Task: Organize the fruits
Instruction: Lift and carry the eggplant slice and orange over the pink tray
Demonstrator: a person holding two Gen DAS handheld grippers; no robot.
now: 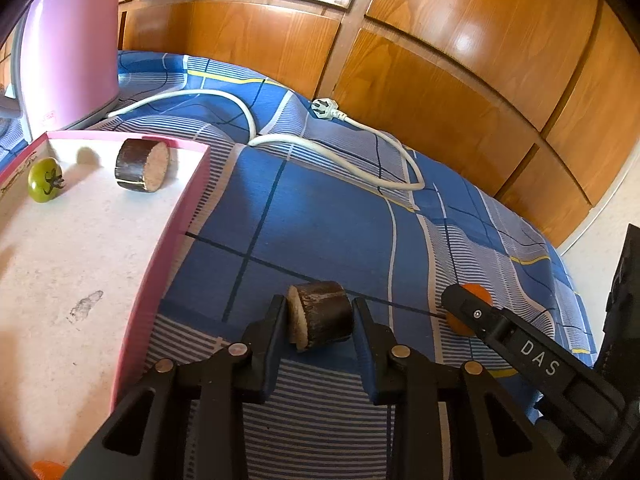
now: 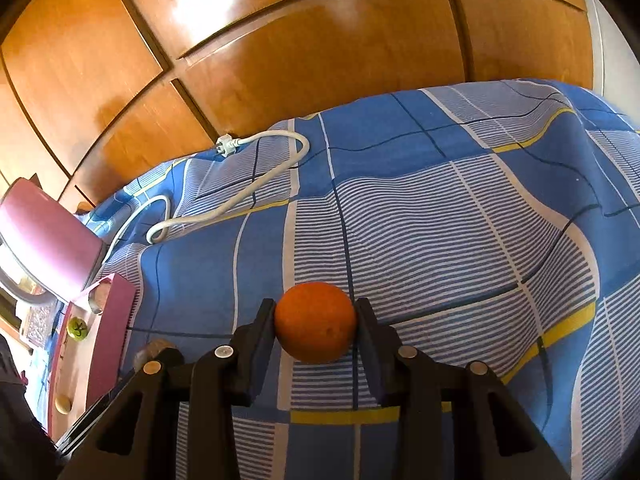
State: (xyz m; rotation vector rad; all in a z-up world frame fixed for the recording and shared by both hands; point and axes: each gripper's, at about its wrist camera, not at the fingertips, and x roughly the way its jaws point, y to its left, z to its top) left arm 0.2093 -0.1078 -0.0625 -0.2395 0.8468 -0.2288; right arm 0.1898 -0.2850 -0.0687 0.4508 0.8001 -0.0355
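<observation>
A short dark cane piece (image 1: pixel 320 316) with pale cut ends lies on the blue checked bedspread, and my left gripper (image 1: pixel 318 304) is shut on it, one pad on each side. An orange (image 2: pixel 316 322) rests on the bedspread with my right gripper (image 2: pixel 315 304) shut on it. In the left wrist view the orange (image 1: pixel 456 326) shows partly behind one finger (image 1: pixel 464 300) of the right gripper. To the left a pink-walled box (image 1: pixel 192 200) holds a green tomato (image 1: pixel 45 180) and a second cane piece (image 1: pixel 142 166).
A white power cable (image 1: pixel 280 142) with its plug (image 1: pixel 325 106) snakes across the bedspread behind the fruits. A pink appliance (image 1: pixel 72 60) stands behind the box. Wooden wardrobe doors (image 1: pixel 440 60) close off the far side. Something orange (image 1: pixel 48 470) shows at the box's near corner.
</observation>
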